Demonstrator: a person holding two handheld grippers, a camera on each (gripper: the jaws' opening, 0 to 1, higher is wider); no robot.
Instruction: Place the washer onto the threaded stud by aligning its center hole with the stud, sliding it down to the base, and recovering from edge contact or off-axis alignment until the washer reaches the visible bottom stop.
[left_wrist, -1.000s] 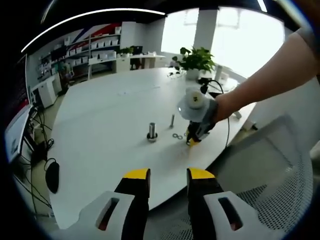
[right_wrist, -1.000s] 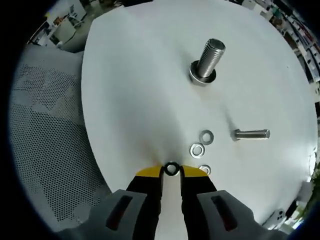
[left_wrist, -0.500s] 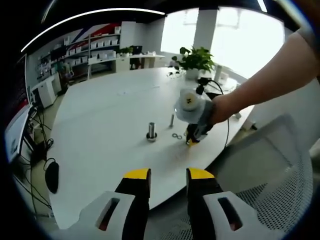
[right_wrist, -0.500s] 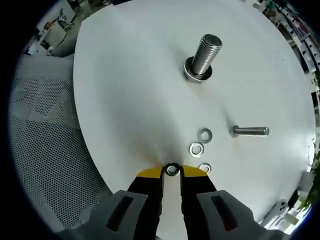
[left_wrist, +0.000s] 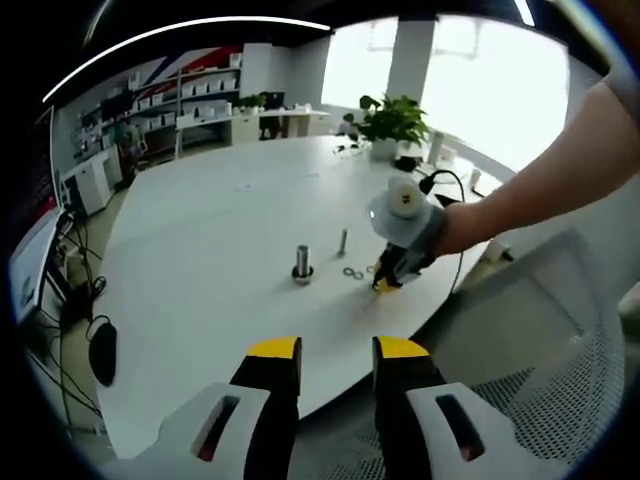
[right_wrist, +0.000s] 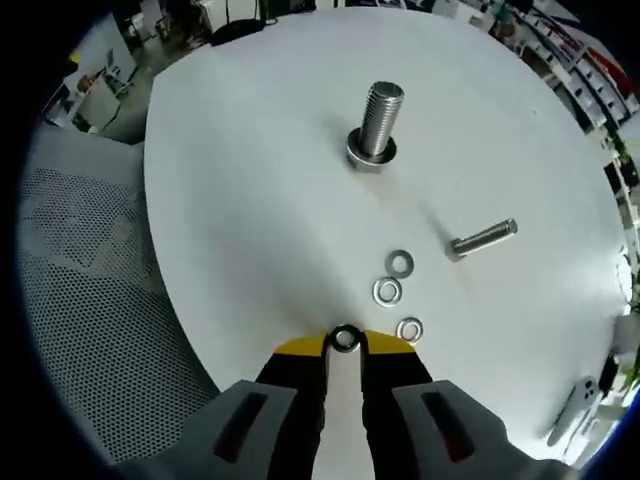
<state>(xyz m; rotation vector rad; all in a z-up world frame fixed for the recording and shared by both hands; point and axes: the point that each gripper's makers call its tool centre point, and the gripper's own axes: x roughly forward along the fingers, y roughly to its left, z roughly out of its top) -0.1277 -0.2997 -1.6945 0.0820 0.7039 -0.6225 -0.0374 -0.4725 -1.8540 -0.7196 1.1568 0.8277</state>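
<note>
In the right gripper view, my right gripper (right_wrist: 344, 341) is shut on a small steel washer (right_wrist: 345, 338), pinched edge-on between the yellow tips above the white table (right_wrist: 250, 200). The large threaded stud (right_wrist: 377, 125) stands upright on its base farther ahead. Three loose washers lie between: one (right_wrist: 399, 263), one (right_wrist: 387, 292) and one (right_wrist: 409, 329). In the left gripper view, my left gripper (left_wrist: 336, 352) hangs open off the table's near edge with nothing between its jaws, and the right gripper (left_wrist: 385, 284) is held by a hand right of the stud (left_wrist: 302, 263).
A thin bolt (right_wrist: 484, 239) lies on its side right of the stud. A phone-like object (right_wrist: 575, 402) rests near the table's edge. A mesh chair (right_wrist: 90, 290) sits to the left. A potted plant (left_wrist: 393, 122) stands at the far end of the table.
The right gripper view has pulled back and risen a little, so the stud and loose washers look smaller and farther off. The washer stays pinched. My left gripper has not moved.
</note>
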